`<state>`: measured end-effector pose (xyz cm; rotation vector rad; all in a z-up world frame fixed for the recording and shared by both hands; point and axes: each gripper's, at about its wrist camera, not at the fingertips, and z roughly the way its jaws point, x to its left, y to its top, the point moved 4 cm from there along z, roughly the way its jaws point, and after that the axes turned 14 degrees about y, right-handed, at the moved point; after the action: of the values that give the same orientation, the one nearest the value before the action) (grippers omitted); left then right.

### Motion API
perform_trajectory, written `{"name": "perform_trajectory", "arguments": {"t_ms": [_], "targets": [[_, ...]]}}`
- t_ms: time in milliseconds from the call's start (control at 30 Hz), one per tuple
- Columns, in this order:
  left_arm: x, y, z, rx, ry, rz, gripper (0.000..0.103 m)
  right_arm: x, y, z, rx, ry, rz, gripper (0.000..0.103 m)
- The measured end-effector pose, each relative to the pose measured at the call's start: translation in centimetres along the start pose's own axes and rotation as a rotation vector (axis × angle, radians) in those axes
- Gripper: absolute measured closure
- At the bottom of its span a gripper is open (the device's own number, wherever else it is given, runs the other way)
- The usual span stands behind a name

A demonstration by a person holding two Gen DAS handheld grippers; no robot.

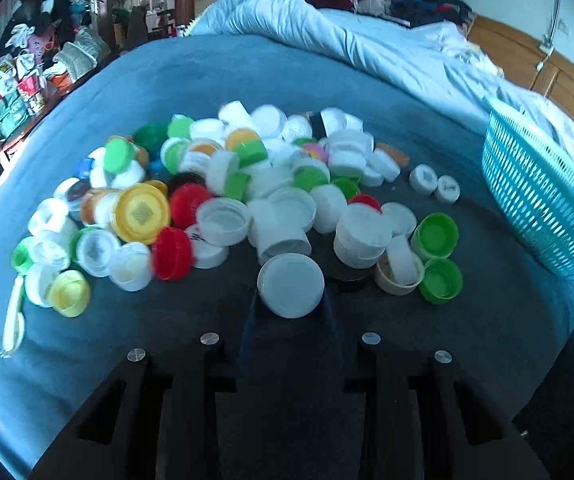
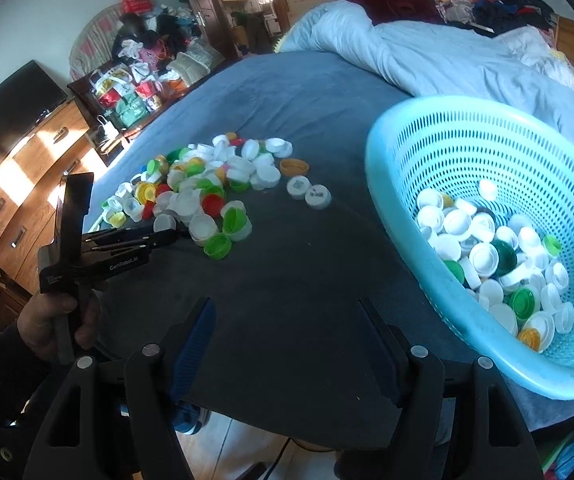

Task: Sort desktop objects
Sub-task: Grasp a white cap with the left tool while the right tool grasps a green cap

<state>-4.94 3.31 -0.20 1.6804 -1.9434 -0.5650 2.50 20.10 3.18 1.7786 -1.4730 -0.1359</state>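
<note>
Basket part-filled, cap pile remaining on bed; left gripper fingers pinching white cap, right gripper fingers wide, empty

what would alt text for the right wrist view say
An open right claw hovers empty over a dark blue bedspread, beside a turquoise basket holding mostly white bottle caps. Further back lies a loose pile of caps in mixed colours, with the left claw reaching its near edge.
</note>
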Motion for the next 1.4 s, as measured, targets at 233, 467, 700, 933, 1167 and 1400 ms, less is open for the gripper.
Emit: {"name": "perform_trajectory", "arguments": {"t_ms": [233,467,700,933,1167,1400], "targets": [[2.3,-0.9,-3.0,-0.015,-0.012,-0.077,0.076,1.3,2.3,3.0,-0.009,0.054,-0.073,0.033],[2.9,-1.9,-2.0,0.038,-0.036,-0.124,0.076,1.7,5.6,10.5,0.045,0.122,-0.106,0.042],[2.5,-1.9,-2.1,0.036,-0.065,-0.12,0.076,0.5,5.9,14.7,0.104,0.097,-0.114,0.055],[2.5,-1.9,-1.6,0.052,-0.061,-0.12,0.076,0.4,5.5,16.3,0.149,0.06,-0.156,0.089],[2.8,-1.4,-2.5,0.031,-0.052,-0.136,0.076,0.8,7.1,11.8,0.025,0.061,-0.114,0.089],[2.1,0.6,-5.2,-0.033,-0.057,-0.123,0.076,1.6,8.7,7.7,-0.04,0.119,-0.057,0.089]]}}
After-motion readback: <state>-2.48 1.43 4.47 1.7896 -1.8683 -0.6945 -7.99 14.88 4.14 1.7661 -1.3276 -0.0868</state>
